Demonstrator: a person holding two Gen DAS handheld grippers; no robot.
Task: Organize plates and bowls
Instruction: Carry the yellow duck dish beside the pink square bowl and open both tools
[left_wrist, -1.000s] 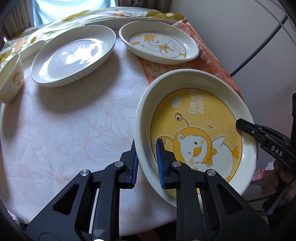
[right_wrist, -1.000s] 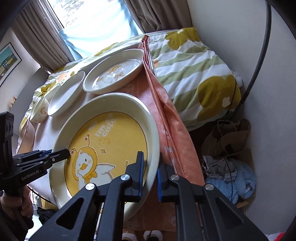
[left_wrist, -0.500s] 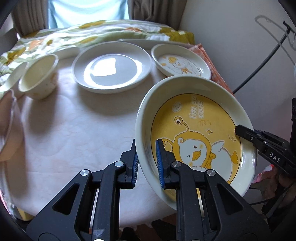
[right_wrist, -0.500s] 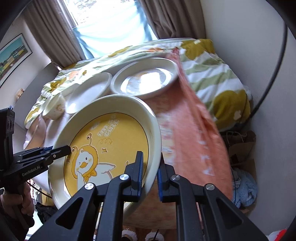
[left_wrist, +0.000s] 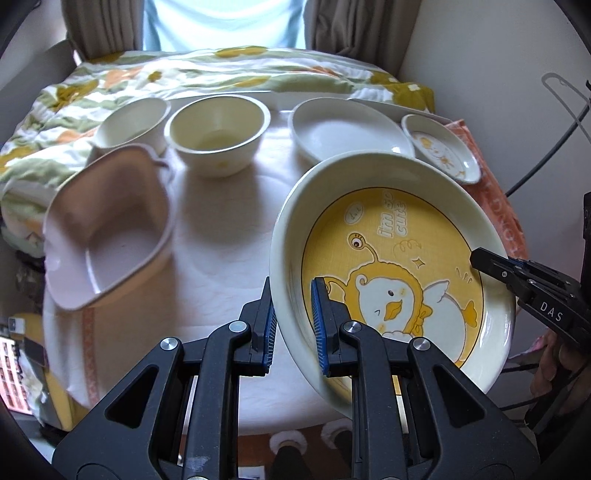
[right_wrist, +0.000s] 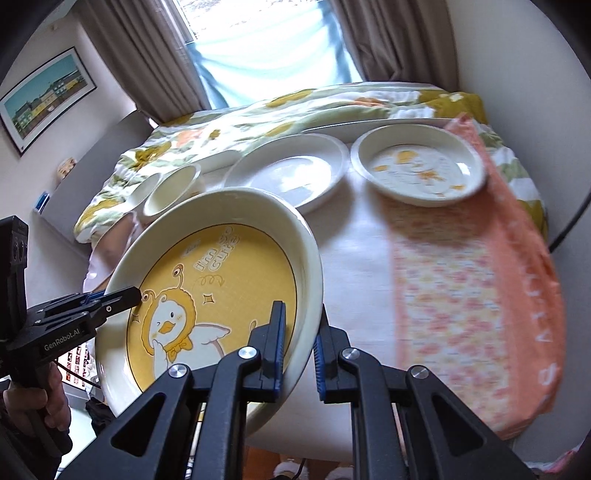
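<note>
Holding the big yellow plate (left_wrist: 391, 266) up off the table (left_wrist: 221, 258) with both grippers at once here. Left gripper (left_wrist: 291, 321) is clamped on the plate's near-left rim, one blue pad inside the dish and one outside. Right gripper (right_wrist: 298, 343) is clamped on the opposite rim the same way, and in the left view you can see it poking in from the right edge of the frame. Plate is tilted and sits lower right in the left view, lower left in the right view, with a cartoon duck printed on it.

Rest of the dishes are on the table behind it: a plain white plate (left_wrist: 347, 133) at upper middle-right, a small duck plate (left_wrist: 441, 151) just beside that toward the upper right, sitting by the orange cloth (right_wrist: 476, 280). Two cream bowls (left_wrist: 218, 133) side by side at upper left, and a pink square-ish dish (left_wrist: 107, 229) at the left, a bit blurry. Flowery blanket (left_wrist: 207, 77) and curtains (right_wrist: 147, 55) at the top.
</note>
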